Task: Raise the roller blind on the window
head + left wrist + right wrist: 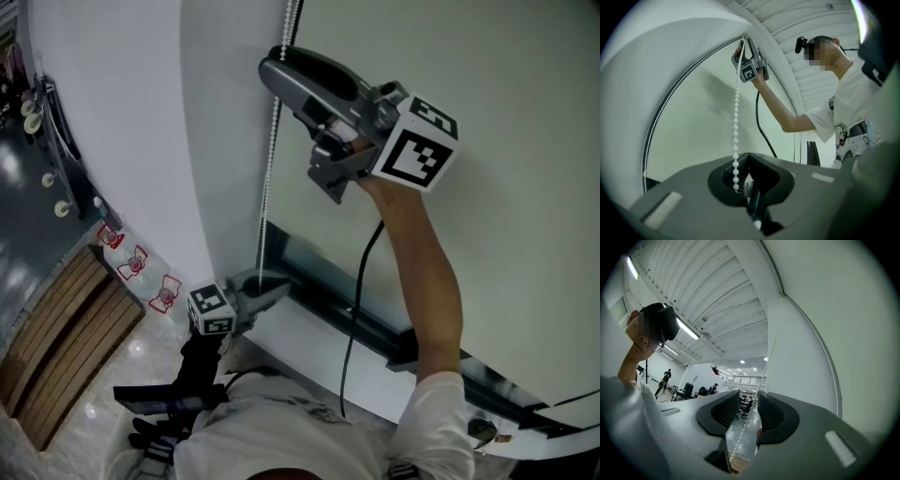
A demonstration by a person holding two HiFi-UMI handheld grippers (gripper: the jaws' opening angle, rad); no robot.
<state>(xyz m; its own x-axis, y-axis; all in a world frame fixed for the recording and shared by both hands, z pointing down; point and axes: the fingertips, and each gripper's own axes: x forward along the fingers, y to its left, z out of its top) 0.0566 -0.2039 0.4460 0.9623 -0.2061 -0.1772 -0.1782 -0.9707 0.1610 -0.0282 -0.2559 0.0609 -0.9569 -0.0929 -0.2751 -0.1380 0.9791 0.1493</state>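
Progress stands early, by my judgement; the roller blind [506, 141] hangs as a pale sheet over nearly the whole window, with only a dark band [328, 302] showing under its lower edge, at six o'clock of the pane; whether that band is glass or frame cannot be told. The bead chain [272, 141] runs straight down the blind's left margin. The left gripper [277, 289] sits low near the sill, at seven o'clock in the head view; its jaws are pressed together on the chain's lower stretch, pinching the beads. The right gripper [277, 64] is held high on a raised arm, at twelve o'clock of the left one; its jaws stand spread, with the chain passing between the ribbed pads [726, 411] and no pinch evident. Outstanding, as I judge it: closing the right gripper on the chain, pulling, and repeating until the sheet is wound up; almost all the lifting remains.
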